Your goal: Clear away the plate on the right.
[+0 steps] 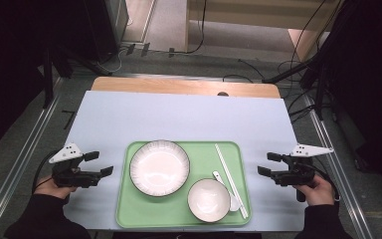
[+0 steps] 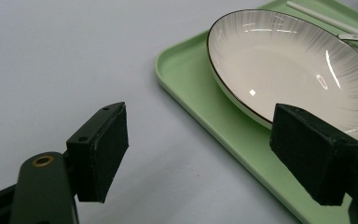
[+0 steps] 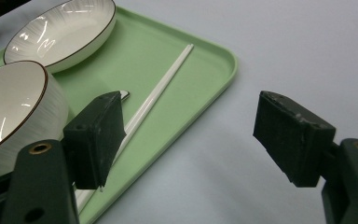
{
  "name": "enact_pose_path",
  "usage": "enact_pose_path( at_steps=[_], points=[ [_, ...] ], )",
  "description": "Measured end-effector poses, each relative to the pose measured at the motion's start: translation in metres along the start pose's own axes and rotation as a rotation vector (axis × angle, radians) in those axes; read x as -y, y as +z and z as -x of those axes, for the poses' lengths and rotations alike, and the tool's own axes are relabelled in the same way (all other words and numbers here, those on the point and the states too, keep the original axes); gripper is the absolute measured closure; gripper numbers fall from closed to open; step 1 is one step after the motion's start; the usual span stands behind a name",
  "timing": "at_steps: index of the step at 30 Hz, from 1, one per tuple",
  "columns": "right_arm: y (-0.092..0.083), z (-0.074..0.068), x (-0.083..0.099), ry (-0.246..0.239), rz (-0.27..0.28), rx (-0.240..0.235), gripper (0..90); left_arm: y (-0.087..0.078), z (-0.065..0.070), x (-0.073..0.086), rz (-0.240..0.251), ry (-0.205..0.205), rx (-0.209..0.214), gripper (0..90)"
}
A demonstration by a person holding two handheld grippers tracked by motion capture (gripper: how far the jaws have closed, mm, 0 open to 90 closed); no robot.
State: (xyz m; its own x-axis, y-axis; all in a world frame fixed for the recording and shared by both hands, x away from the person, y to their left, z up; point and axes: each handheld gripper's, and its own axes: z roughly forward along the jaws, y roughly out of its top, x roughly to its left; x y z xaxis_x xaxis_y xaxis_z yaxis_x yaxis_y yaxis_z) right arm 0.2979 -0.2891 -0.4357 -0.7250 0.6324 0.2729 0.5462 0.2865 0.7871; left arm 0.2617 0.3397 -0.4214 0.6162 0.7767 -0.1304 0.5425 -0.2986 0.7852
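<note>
Sitting on the pale blue table (image 1: 129,114) is a green tray (image 1: 201,154), and both grippers flank it with nothing in them. Left gripper (image 1: 102,163) is at the tray's 9 o'clock, jaws spread wide and empty, one pad over bare table and the other over the tray edge by the plate (image 1: 159,168). Right gripper (image 1: 266,164) is at 3 o'clock, jaws wide apart too, gripping nothing. On the tray, the plate is at 9 o'clock, the bowl (image 1: 208,199) around 5 o'clock, chopsticks (image 1: 231,180) run along the 3 o'clock side, and a spoon (image 1: 219,176) is tucked between bowl and chopsticks.
</note>
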Motion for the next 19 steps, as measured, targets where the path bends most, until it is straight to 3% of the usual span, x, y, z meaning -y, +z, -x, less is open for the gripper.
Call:
enact_pose_path(
  at_steps=[11,19],
  points=[
    [0.0013,-0.0003,-0.0001,-0.003,0.003,-0.004,25.2,-0.0011,-0.0011,0.0003,0.006,-0.005,-0.017,19.5],
    [0.0058,-0.0011,0.0002,-0.005,-0.021,-0.008,25.1,-0.0003,-0.0024,0.0009,-0.018,-0.001,-0.028,19.3]
  ],
)
